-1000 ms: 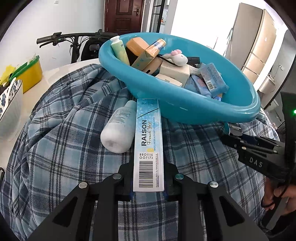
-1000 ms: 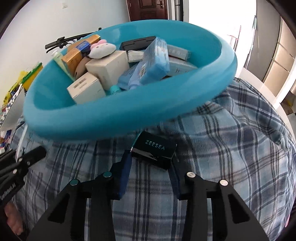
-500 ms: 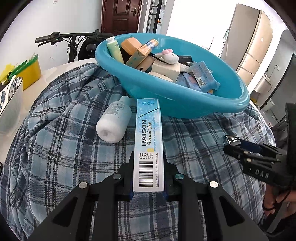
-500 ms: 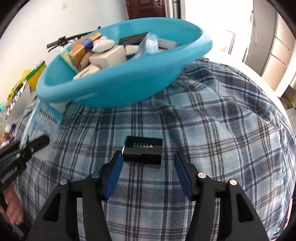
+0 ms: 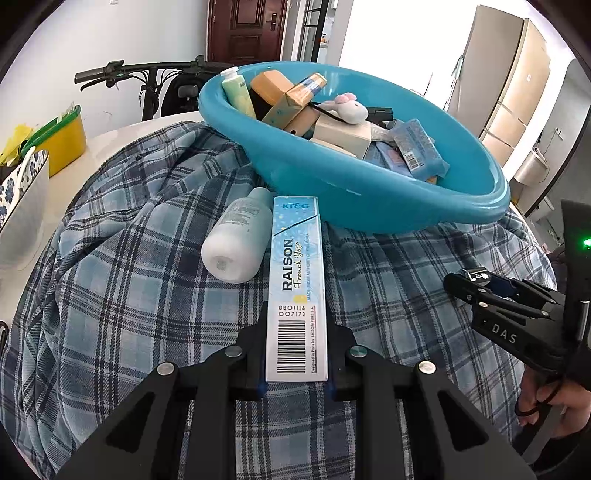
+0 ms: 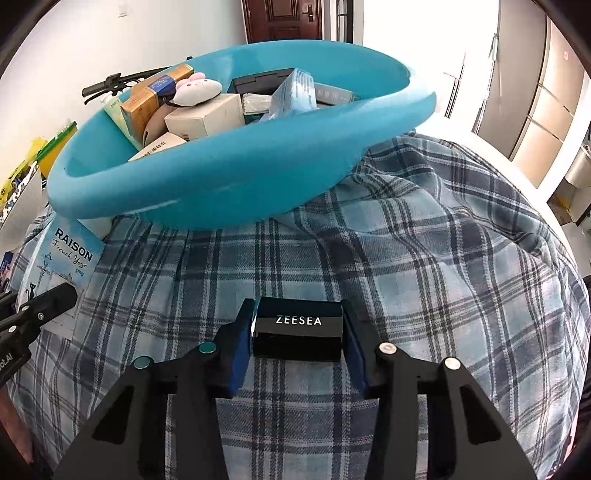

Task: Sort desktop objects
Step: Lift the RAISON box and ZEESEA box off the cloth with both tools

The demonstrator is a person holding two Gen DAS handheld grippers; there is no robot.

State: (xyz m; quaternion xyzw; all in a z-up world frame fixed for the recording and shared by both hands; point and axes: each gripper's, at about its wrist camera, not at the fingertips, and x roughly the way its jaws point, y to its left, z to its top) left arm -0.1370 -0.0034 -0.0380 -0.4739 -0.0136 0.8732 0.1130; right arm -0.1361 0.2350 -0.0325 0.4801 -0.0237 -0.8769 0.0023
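Where the left wrist view looks down: left gripper (image 5: 296, 363) pinching long RAISON box (image 5: 297, 284); white bottle (image 5: 239, 240) lying just beside it on plaid cloth (image 5: 122, 295); blue basin (image 5: 354, 184) behind, filled with boxes.

Right wrist view: right gripper (image 6: 298, 334) clamped on black ZEESEA box (image 6: 298, 328), seemingly resting on the cloth, near basin.

A bicycle handlebar (image 5: 147, 70) shows at eleven o'clock, a dark wooden door (image 5: 245, 29) at twelve, and a yellow bin (image 5: 64, 142) with a patterned bowl (image 5: 22, 192) at nine.
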